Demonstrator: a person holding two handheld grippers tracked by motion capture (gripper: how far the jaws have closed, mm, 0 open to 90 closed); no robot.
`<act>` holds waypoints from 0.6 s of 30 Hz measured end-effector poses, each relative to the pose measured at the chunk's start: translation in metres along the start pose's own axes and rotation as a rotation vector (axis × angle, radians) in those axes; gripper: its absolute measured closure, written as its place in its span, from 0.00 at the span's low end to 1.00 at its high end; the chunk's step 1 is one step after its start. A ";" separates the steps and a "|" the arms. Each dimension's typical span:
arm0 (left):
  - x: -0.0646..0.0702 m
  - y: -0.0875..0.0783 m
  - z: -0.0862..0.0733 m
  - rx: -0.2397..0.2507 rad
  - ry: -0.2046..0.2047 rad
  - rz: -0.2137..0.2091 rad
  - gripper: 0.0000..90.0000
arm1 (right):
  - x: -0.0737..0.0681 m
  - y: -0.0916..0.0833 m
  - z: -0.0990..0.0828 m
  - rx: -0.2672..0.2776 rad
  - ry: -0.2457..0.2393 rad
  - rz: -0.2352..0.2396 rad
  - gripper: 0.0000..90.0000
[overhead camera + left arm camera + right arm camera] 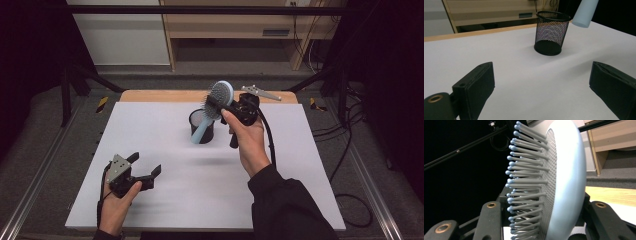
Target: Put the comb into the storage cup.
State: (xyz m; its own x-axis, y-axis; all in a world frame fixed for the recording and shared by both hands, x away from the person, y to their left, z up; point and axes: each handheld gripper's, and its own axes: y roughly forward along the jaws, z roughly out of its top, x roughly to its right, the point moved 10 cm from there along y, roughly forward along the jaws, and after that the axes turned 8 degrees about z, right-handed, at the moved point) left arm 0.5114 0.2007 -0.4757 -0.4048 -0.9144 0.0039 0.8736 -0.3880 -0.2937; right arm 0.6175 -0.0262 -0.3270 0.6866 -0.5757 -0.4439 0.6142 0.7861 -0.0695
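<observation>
A light-blue hairbrush with grey bristles is held in the air by its head, with my right gripper shut on it. In the right gripper view the brush head sits between the two jaws, bristles facing left. Its handle slants down and ends in the air just beside the rim of an upright black mesh cup, not inside it. My left gripper rests low over the near left of the white table, its jaws wide open with nothing between them.
The table's wooden back edge lies just behind the cup. Beyond it stand a white cabinet and a wooden shelf unit. Black frame bars and cables run along the right side.
</observation>
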 end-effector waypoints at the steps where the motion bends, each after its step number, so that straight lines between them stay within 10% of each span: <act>1: 0.000 0.000 0.000 -0.001 0.001 -0.001 0.07 | 0.000 0.001 0.002 0.004 0.000 0.000 0.56; 18: 0.000 0.000 -0.001 -0.006 0.000 -0.005 0.07 | 0.012 0.011 0.022 0.040 -0.015 -0.041 0.56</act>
State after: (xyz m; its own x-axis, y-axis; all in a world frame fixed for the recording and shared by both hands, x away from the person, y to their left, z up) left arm 0.5112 0.2007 -0.4769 -0.4094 -0.9123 0.0057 0.8698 -0.3922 -0.2993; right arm 0.6415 -0.0292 -0.3139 0.6658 -0.6109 -0.4284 0.6569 0.7522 -0.0517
